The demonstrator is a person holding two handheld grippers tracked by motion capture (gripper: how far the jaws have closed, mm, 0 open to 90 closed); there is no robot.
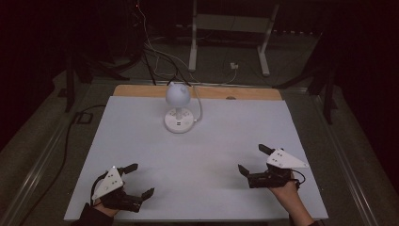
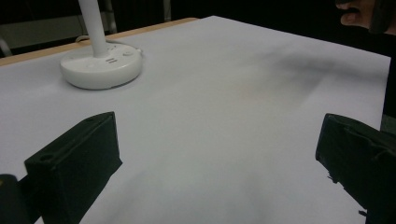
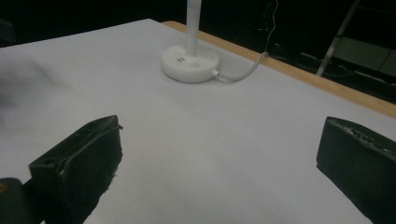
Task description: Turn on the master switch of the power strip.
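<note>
Flanking a white desk lamp, left tool and right tool gape wide, gripping nothing.

Only the lamp and its cord stand at the far edge of the open white table.

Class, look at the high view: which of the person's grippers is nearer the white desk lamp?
Left, marginally. The left gripper sits near-left of the lamp; the right gripper sits near-right.
</note>
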